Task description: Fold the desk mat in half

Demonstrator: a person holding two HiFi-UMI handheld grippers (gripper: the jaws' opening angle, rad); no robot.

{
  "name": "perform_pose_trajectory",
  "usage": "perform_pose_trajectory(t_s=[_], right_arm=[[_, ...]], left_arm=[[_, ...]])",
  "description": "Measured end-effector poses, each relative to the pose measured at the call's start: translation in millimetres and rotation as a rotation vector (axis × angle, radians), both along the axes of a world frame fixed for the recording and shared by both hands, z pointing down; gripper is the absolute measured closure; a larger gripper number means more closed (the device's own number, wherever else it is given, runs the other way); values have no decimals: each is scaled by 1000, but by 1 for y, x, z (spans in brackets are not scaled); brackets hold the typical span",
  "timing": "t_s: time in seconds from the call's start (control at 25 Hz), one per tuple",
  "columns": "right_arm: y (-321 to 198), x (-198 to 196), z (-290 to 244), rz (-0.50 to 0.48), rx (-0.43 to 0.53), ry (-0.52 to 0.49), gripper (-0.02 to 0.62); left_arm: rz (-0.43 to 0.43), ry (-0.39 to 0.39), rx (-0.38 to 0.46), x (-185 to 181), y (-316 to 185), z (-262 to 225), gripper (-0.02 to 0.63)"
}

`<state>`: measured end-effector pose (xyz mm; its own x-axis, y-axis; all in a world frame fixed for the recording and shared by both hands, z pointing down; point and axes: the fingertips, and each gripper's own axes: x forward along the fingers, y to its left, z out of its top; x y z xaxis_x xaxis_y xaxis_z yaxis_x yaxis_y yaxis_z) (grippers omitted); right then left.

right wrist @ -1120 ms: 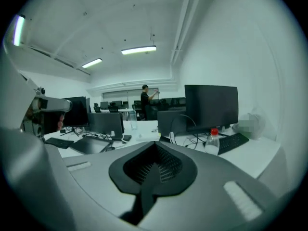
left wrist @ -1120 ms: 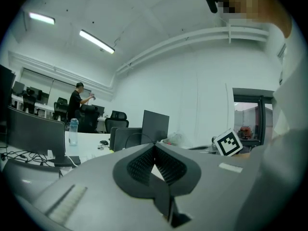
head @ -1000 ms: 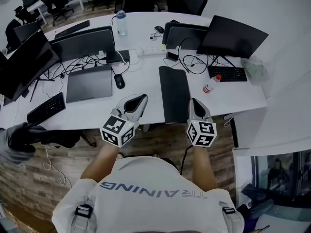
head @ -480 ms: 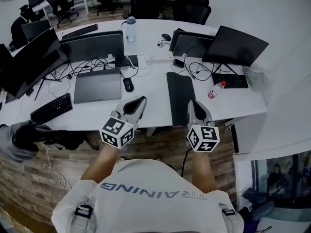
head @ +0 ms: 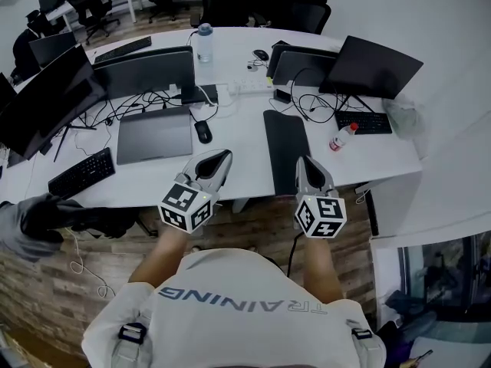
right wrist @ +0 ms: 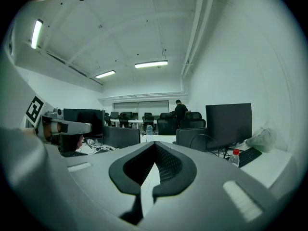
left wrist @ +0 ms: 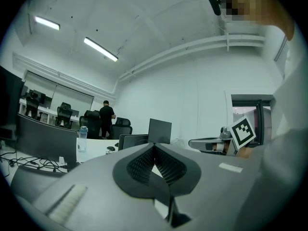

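The white desk (head: 230,140) stretched across in front of me, crowded with monitors and cables along its far half and mostly bare along the near edge. On that near part lay the desk mat (head: 285,148), a dark narrow strip. Its long axis ran straight away from me, from the front edge of the desk towards the monitors. To its left, well apart, sat a grey slab (head: 153,135) that could have been a laptop or a second pad; I could not tell which.

My right gripper (head: 305,163) was the nearer one. In the head view it sat over the mat's near right corner, pointing along the mat's length. My left gripper (head: 221,158) was off to the mat's left with bare desk between, angled inward towards it. Both were clenched on nothing: in the right gripper view the jaws (right wrist: 155,146) met at the tip with only the room beyond them, and the left gripper view (left wrist: 154,147) showed the same. Both cameras looked level across the desk, so I judged the grippers were held above the mat, not on it.

For a fold in half along that axis, I judged the near short end was the edge to take, and my right gripper was best placed for it.

A small red-capped bottle (head: 341,137) stood just beside the mat's right edge, and a mouse (head: 202,133) lay off to the left
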<state>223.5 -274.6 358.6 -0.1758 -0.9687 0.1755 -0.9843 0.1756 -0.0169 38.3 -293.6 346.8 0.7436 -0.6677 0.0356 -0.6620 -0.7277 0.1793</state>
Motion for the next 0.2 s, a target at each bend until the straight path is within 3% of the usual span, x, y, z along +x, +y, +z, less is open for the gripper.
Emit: perform_pose_trajectory(t_s=[0.2], right_arm=[[-3, 0, -1, 5, 0, 1, 581]], left_arm=[[4, 0, 3, 1, -4, -2, 606]])
